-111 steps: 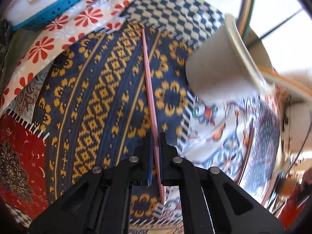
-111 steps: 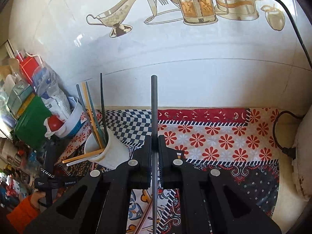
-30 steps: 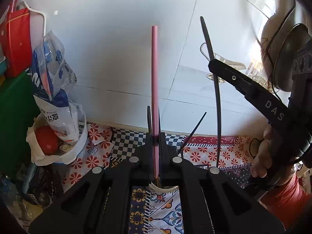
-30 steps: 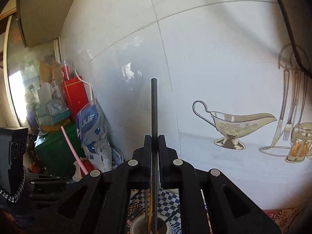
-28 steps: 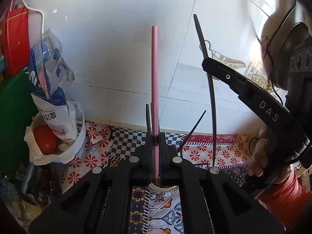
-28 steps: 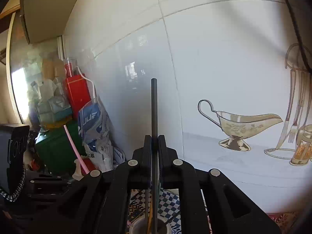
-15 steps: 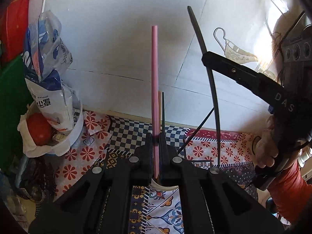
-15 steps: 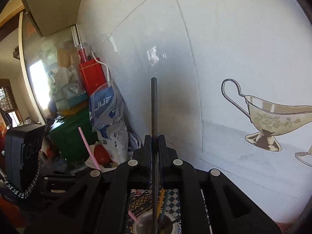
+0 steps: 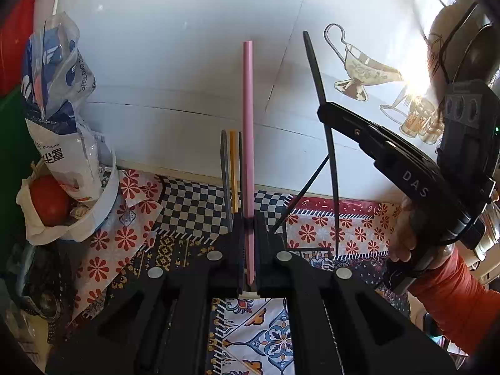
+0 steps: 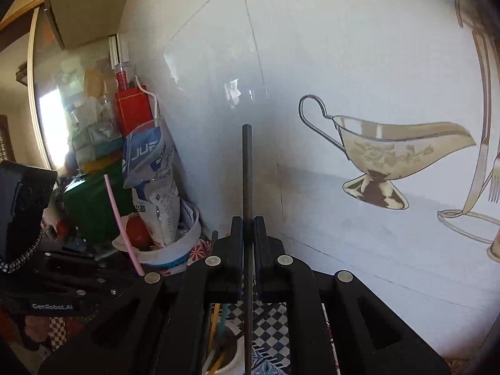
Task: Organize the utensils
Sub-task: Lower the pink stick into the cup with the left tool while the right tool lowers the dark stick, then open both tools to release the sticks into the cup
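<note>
We clench the left gripper (image 9: 249,243) low on a light, slippery pink chopstick (image 9: 248,143); the right gripper (image 10: 248,247) likewise pinches a stiff black chopstick (image 10: 247,181).

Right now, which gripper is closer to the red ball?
Left. The left gripper is nearer the red ball; the right gripper is beyond it, farther away.

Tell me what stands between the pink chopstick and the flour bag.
In the left wrist view, a grey and a yellow chopstick stand between the pink chopstick and the bag.
</note>
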